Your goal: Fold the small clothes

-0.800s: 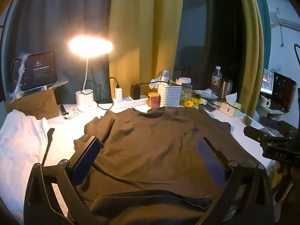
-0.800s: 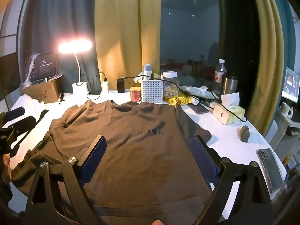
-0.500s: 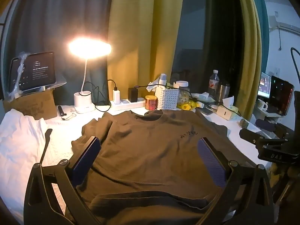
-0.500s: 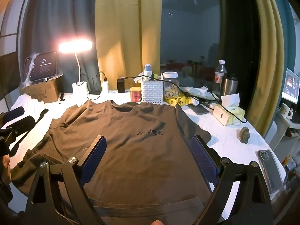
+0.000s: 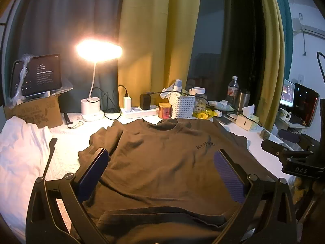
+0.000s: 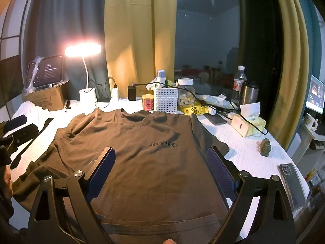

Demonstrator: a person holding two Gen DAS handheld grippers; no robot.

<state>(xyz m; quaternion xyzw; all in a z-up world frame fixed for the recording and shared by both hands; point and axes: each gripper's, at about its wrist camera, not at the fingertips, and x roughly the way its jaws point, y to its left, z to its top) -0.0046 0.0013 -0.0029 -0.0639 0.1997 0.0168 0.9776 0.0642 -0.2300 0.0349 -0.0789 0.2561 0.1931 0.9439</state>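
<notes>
So we've got a brown tee [image 6: 146, 162] spread face-up on the white surface [image 6: 245, 154], collar toward the clutter at the back, hem toward us. There's a small dark print on the chest [image 6: 162, 143]. The left sleeve [image 5: 101, 142] is bunched and wrinkled, the right sleeve [image 6: 209, 142] lies out flat toward the phone side. The hem edge nearest us looks doubled over on itself a bit.

Our left claw [image 5: 162, 174] is wide open, nothing in it, tilted down over the lower left half of the tee. Its blue pads [image 5: 228, 174] aren't touching the fabric as far as we can see. Our right claw [image 6: 161, 177] is the same deal: spread wide, holding nothing, hanging over the lower middle of the tee. From the right view you can see the left claw's fingers poking in at the left edge, just beside the bunched sleeve.

Other stuff around: a lit lamp [image 5: 97, 50] at the back left, a tablet [image 5: 37, 74] propped on a cardboard box [image 5: 38, 111], a white cloth [image 5: 18, 148] piled left of the tee, a white basket [image 6: 165, 99], a red tin [image 6: 147, 101], a tissue box [image 6: 249, 125], a small stone [image 6: 265, 146] and a phone [image 6: 291, 181] at the right edge.
</notes>
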